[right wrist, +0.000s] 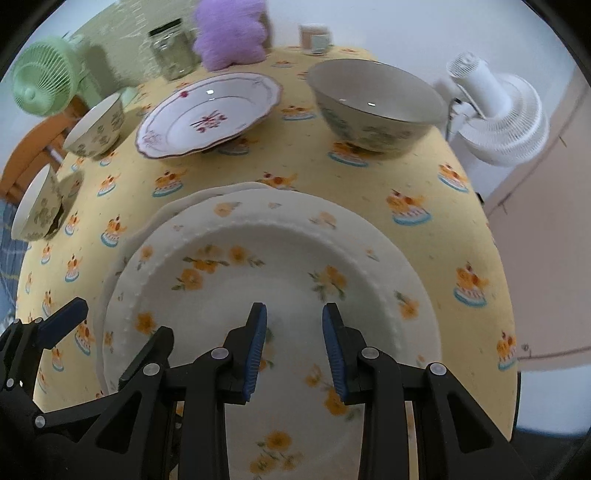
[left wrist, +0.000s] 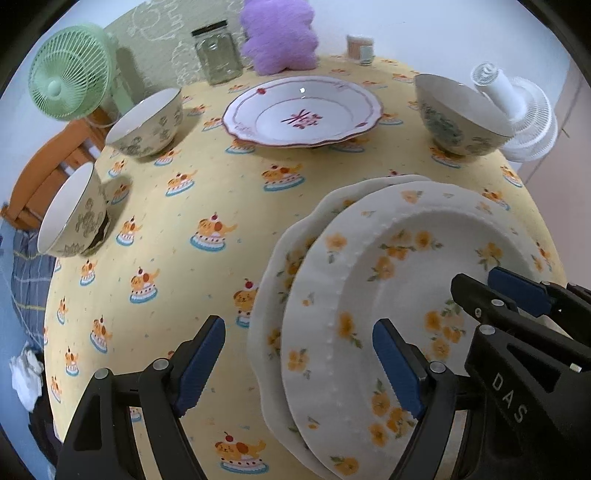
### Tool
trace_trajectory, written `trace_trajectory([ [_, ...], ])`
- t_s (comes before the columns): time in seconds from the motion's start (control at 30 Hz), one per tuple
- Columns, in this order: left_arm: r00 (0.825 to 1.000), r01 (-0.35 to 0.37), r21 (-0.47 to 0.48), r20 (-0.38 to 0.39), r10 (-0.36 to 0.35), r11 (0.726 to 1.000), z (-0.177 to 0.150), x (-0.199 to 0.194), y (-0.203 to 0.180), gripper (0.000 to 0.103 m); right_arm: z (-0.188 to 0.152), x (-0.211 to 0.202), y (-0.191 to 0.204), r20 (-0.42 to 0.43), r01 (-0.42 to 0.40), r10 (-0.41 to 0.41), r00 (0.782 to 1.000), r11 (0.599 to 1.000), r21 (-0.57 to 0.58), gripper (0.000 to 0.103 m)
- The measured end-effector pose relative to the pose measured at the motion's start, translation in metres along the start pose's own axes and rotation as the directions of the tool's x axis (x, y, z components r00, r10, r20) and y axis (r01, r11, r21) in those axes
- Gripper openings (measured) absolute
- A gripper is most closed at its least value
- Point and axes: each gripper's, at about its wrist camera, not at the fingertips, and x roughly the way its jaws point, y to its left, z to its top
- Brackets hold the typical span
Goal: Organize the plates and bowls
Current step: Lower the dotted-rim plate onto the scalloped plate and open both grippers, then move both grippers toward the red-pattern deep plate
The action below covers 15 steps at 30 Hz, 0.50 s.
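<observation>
A: Where are the plates?

B: Two floral plates (right wrist: 258,280) sit stacked near me on the desk (right wrist: 424,173). My right gripper (right wrist: 294,345) hovers over the top one, jaws narrowly apart, holding nothing. My left gripper (left wrist: 299,363) stands wide, straddling the stack's left rim.

A: What's around?

B: A red-trimmed plate (left wrist: 301,110) at 12 o'clock. One bowl (left wrist: 460,114) at 2, two bowls at 10 (left wrist: 147,123) and 9 (left wrist: 72,214). Behind, a jar (left wrist: 218,53), a purple plush (left wrist: 279,35), a candle (left wrist: 360,48). A green fan (left wrist: 70,79) at 10, a white fan (left wrist: 517,110) at 2. The desk between the stack and the red-trimmed plate is bare.
</observation>
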Motion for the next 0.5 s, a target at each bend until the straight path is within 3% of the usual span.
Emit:
trace_trajectory([
  [0.4,1.0,-0.023,-0.037,0.012,0.024,0.999,0.012,0.008,0.012,0.092,0.018,0.008,0.015,0.013,-0.026,0.027,1.0,0.998,-0.06,0.035],
  [0.5,0.999,-0.041,-0.056,0.03,0.043,0.998,0.013,0.006,0.018,0.092,0.022,0.007,0.016,0.016,-0.019,0.02,1.0,0.999,-0.047,0.043],
])
